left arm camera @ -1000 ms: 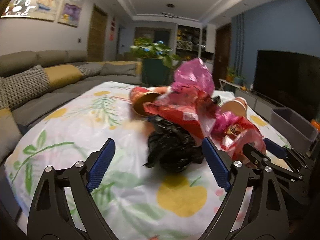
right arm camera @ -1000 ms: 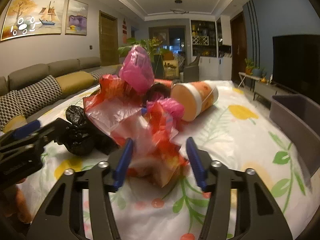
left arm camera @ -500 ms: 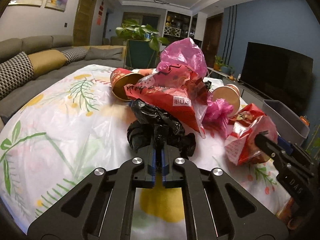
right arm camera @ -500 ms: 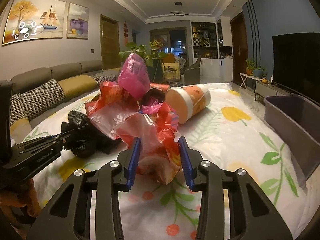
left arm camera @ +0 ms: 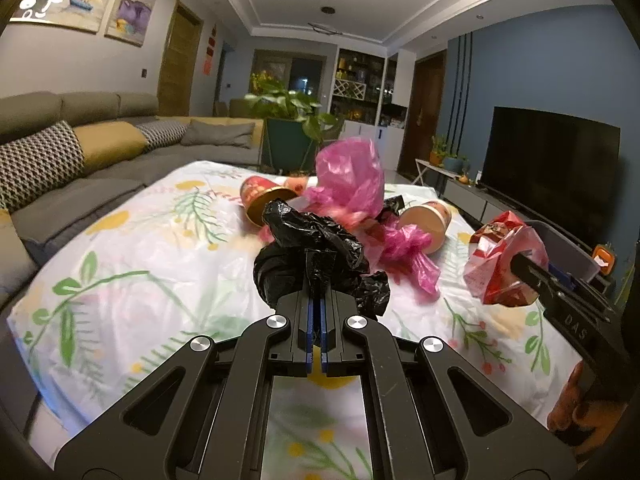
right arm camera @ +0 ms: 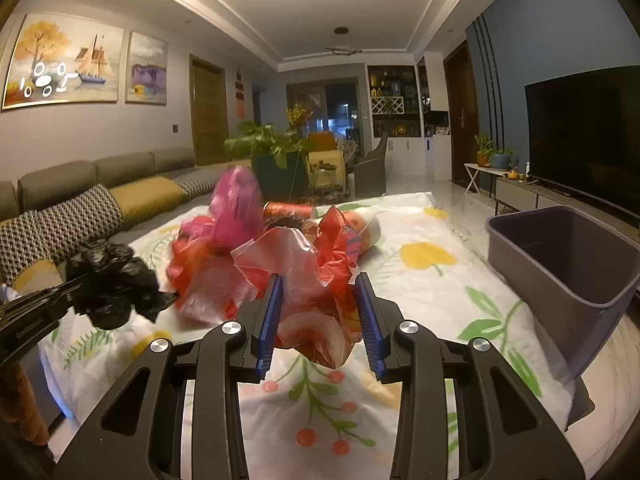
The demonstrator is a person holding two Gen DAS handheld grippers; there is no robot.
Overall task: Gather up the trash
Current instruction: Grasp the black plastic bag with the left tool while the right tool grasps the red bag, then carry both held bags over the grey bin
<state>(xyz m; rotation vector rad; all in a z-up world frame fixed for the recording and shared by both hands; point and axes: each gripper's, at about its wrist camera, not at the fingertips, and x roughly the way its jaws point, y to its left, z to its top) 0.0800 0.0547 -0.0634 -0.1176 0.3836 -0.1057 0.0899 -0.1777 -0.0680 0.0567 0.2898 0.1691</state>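
My left gripper point(left arm camera: 317, 304) is shut on a crumpled black plastic bag point(left arm camera: 308, 252), held up off the floral tablecloth point(left arm camera: 132, 264). From the right wrist view the same black plastic bag point(right arm camera: 112, 280) hangs at the left. My right gripper point(right arm camera: 318, 300) is shut on a red plastic bag point(right arm camera: 304, 276), also lifted; that red plastic bag point(left arm camera: 500, 268) shows at the right of the left wrist view. A pink bag point(left arm camera: 350, 180), a smaller pink bag point(left arm camera: 404, 248) and two paper cups point(left arm camera: 264, 196) point(left arm camera: 430, 220) lie in the pile behind.
A grey plastic bin point(right arm camera: 568, 264) stands on the table's right edge. A grey sofa point(left arm camera: 80, 148) runs along the left. A potted plant point(left arm camera: 292, 128) is beyond the table, and a TV point(left arm camera: 548, 160) lines the right wall.
The left gripper closed on the black bag and raised it. The right gripper closed on the red bag and lifted it away from the pile.
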